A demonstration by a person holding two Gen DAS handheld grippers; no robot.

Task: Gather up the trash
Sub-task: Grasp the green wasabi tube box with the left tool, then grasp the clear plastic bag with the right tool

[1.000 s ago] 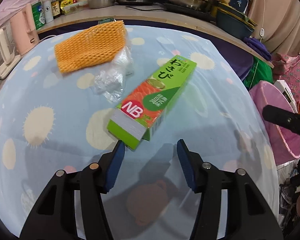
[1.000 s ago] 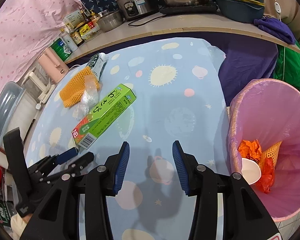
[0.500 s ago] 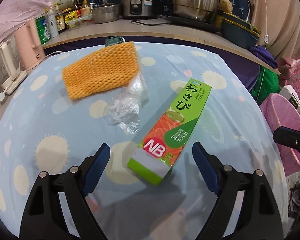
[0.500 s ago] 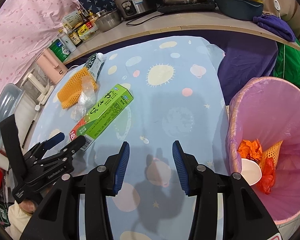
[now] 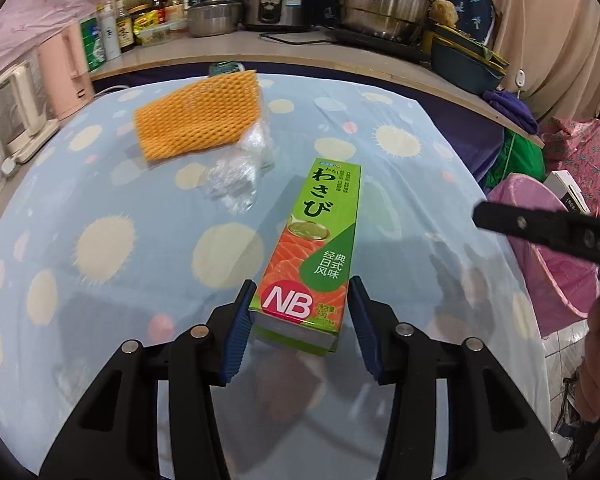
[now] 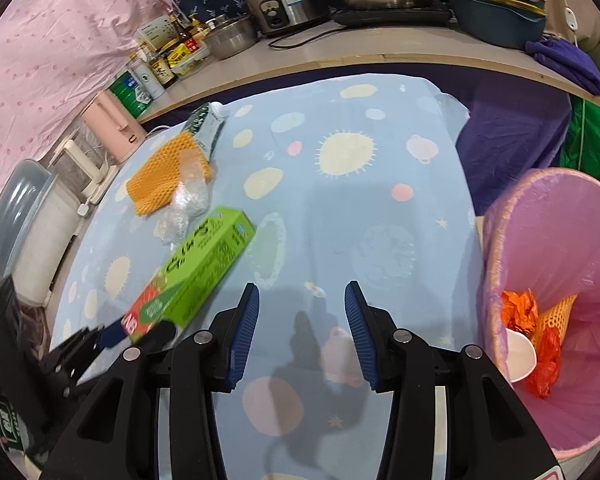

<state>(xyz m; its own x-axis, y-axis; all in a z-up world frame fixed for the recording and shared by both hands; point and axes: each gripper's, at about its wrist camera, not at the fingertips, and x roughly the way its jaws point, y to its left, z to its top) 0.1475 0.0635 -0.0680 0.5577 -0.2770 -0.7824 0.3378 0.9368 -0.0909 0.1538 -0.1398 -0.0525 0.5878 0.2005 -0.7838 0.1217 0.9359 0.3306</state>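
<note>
Blue tablecloth (image 6: 380, 208); only right view shows bin (image 6: 500, 216) contents.

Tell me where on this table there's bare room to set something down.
Free: the tablecloth stretch between the green box and the pink bin, under the right gripper. Crowded: the far left, where orange mesh, crumpled plastic and the box cluster.

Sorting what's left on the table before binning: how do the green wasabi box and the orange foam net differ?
The green wasabi carton is rigid, printed and long; the orange foam mesh net is soft, plain and flat. The carton sits between the closing left gripper's fingers; the net lies farther off, untouched. Both rest on the blue tablecloth.
</note>
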